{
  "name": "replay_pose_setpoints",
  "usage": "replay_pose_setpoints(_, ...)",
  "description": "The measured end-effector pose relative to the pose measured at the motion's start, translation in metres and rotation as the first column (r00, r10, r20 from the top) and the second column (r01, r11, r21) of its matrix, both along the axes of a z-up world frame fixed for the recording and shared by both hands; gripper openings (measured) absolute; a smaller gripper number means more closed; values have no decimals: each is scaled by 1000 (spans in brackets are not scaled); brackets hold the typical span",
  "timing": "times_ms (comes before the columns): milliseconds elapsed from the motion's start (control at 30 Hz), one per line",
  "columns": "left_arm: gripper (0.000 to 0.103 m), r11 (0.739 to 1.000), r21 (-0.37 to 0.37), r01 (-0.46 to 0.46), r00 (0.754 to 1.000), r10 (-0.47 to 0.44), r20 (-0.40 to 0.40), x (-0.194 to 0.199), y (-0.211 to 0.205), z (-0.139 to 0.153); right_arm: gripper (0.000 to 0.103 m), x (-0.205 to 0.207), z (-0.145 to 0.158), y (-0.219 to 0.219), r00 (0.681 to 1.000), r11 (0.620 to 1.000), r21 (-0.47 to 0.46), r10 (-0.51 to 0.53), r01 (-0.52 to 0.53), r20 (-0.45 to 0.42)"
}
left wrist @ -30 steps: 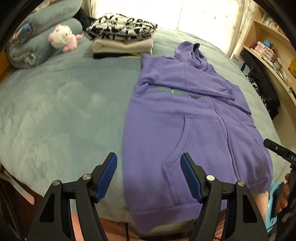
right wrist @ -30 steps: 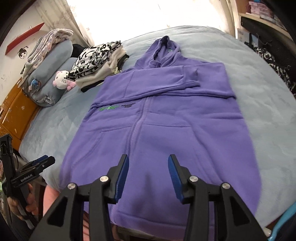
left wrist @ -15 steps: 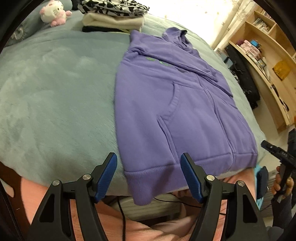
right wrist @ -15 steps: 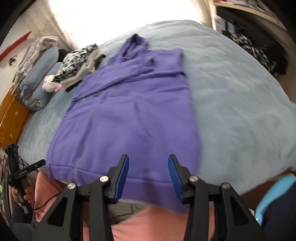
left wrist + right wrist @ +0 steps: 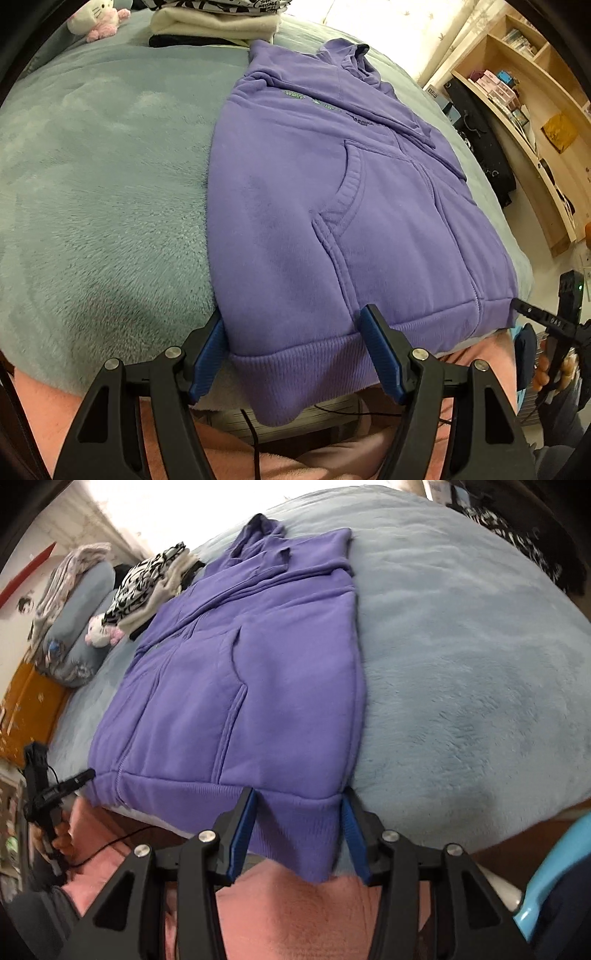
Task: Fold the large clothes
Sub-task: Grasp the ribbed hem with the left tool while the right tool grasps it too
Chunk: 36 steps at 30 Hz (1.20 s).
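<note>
A purple zip hoodie (image 5: 332,203) lies flat and face up on the grey-blue bed (image 5: 92,184), sleeves folded across the chest, hem hanging over the near edge. My left gripper (image 5: 291,317) is open and straddles the hem's left corner; its blue pads stand apart from the cloth's faces. In the right wrist view the hoodie (image 5: 258,664) runs away from me. My right gripper (image 5: 298,794) straddles the hem's right corner with its jaws opening, and the ribbed hem lies between them, not pinched.
A stack of folded clothes (image 5: 218,18) and a plush toy (image 5: 96,22) sit at the head of the bed, next to pillows (image 5: 77,620). Wooden shelves (image 5: 535,110) line the right wall. Pink fabric (image 5: 295,904) shows below the bed edge.
Both grippers have come down to the hoodie's hem at the near bed edge. The right one has shifted across to the right corner. The left's jaws keep their width.
</note>
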<state>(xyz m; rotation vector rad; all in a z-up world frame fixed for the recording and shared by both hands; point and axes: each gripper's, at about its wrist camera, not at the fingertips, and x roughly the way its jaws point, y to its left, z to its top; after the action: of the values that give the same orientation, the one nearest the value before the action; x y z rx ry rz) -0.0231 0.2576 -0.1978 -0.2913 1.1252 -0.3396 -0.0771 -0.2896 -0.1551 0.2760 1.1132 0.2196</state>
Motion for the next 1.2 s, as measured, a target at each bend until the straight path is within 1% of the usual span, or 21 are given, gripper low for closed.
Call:
replay_pose_setpoints(167, 69, 1000, -23, 12, 1000, -11, 18, 1, 1, -6, 47, -2, -6, -2, 999, 999, 22, 22, -23, 28)
replay_pose_setpoints(300, 68, 999, -45, 17, 999, -16, 34, -1, 3, -7, 47, -1, -12, -6, 999, 998, 60, 16, -19, 38)
replay_pose_setpoints(333, 60, 999, -40, 17, 999, -16, 37, -2, 3, -6, 47, 0, -12, -7, 999, 998, 64, 17, -19, 40)
replay_pose_setpoints(367, 46, 999, -34, 17, 999, -16, 39, -4, 3, -5, 46, 0, -12, -7, 999, 997, 68, 18, -21, 42)
replay_pose_setpoints(400, 39, 1000, -19, 16, 999, -15, 43, -6, 2, -2, 44, -2, -10, -7, 999, 997, 65, 27, -30, 45)
replay_pose_setpoints(433, 34, 999, -29, 16, 999, -15, 40, -8, 4, -1, 41, -2, -8, -6, 998, 997, 65, 36, -39, 48)
replay_pose_setpoints(500, 32, 998, -65, 0, 1000, 2, 30, -8, 9, 0, 37, -4, -6, -6, 997, 995, 74, 60, -64, 54)
replay_pose_setpoints(600, 32, 993, -121, -13, 1000, 14, 7, -5, 15, -7, 37, -4, -8, -8, 996, 993, 98, 64, -70, 58)
replay_pose_setpoints(700, 44, 984, -174, -31, 999, 28, -19, -1, 19, -15, 37, 0, -15, -8, 997, 992, 112, 58, -64, 56)
replay_pose_setpoints(733, 54, 978, -205, -27, 1000, 23, -21, 0, 18, -16, 37, 1, -16, -7, 997, 991, 115, 57, -63, 56)
replay_pose_setpoints(767, 60, 977, -213, -23, 1000, 19, -19, 0, 16, -15, 37, 4, -17, -5, 997, 992, 111, 54, -59, 53)
replay_pose_setpoints(800, 62, 978, -206, -17, 1000, 14, -16, 0, 12, -14, 37, 5, -17, -4, 997, 993, 106, 52, -58, 51)
replay_pose_setpoints(833, 64, 986, -164, -4, 1000, 3, -10, 1, 3, -12, 37, 5, -17, -3, 998, 993, 100, 51, -55, 49)
replay_pose_setpoints(867, 64, 994, -107, 9, 1000, -9, -1, 1, -5, -9, 36, 7, -16, 0, 998, 995, 87, 46, -50, 43)
replay_pose_setpoints(900, 52, 998, -63, 18, 1000, -17, 14, 1, -13, -6, 31, 9, -14, 3, 998, 997, 68, 45, -47, 36)
replay_pose_setpoints(933, 32, 999, -40, 24, 999, -23, 24, 1, -19, -3, 22, 10, -11, 8, 998, 997, 51, 57, -59, 38)
replay_pose_setpoints(967, 25, 999, -48, 24, 1000, -23, 19, 2, -20, -2, 18, 9, -8, 12, 996, 996, 29, 79, -80, 42)
replay_pose_setpoints(1000, 20, 998, -59, 5, 1000, -5, 12, 3, -20, 1, 17, 9, -4, 18, 995, 996, -7, 92, -92, 48)
replay_pose_setpoints(1067, 16, 998, -56, -22, 1000, 22, 3, 5, -19, 7, 16, 7, 4, 30, 990, 989, -86, 125, -120, 59)
replay_pose_setpoints(1100, 15, 998, -50, -34, 999, 35, 12, 3, -20, 14, 15, 3, 12, 35, 987, 985, -106, 142, -134, 74)
replay_pose_setpoints(1200, 14, 998, -43, -43, 998, 45, 43, -6, -20, 36, 14, -8, 34, 36, 978, 980, -120, 173, -159, 117)
